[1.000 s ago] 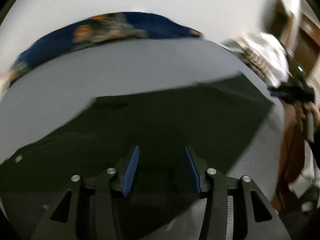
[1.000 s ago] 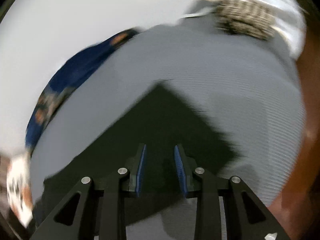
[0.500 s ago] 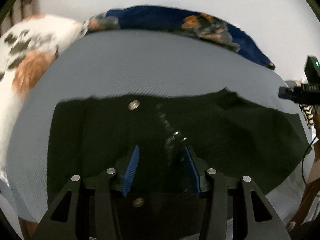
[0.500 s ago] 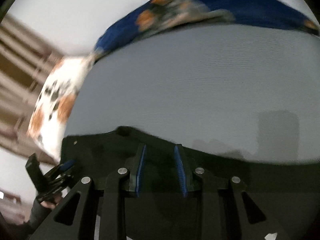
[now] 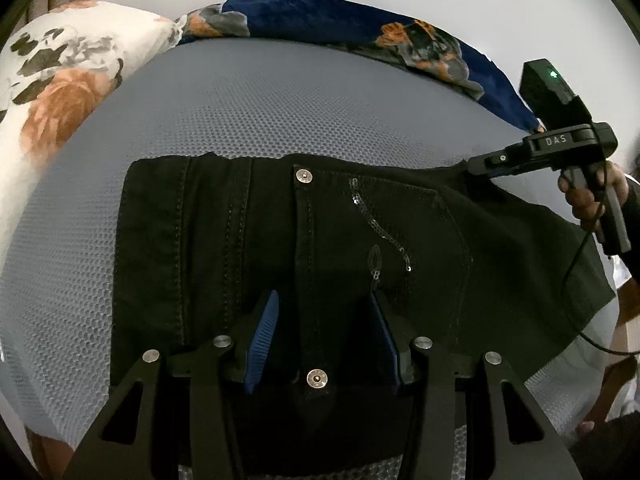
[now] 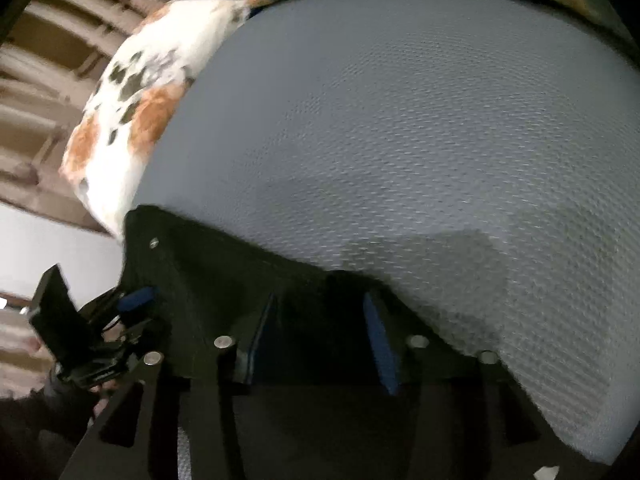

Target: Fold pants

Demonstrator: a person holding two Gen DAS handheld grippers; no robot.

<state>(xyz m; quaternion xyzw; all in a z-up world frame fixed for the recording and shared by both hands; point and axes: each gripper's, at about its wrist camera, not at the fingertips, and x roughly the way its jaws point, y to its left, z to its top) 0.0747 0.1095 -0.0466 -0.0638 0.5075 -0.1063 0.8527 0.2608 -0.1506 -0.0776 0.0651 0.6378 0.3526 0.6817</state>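
Observation:
Black pants (image 5: 280,248) with metal buttons and sequin trim lie folded on the grey mesh bed (image 5: 280,100). My left gripper (image 5: 324,332) is open, its blue pads either side of the waistband by a metal button. My right gripper (image 6: 320,332) is open over the pants' far edge (image 6: 224,272). It also shows in the left wrist view (image 5: 486,162) at the pants' upper right corner. The left gripper shows in the right wrist view (image 6: 136,300) at the pants' left end.
A white floral pillow (image 5: 60,80) lies at the bed's left end. A blue floral blanket (image 5: 360,28) runs along the far edge by the wall. Brown wooden slats (image 6: 48,60) stand beyond the pillow.
Both views swung left along the bed to the pants' waist end. My right gripper's fingers stand wider apart than before. The pants now lie flat under both grippers.

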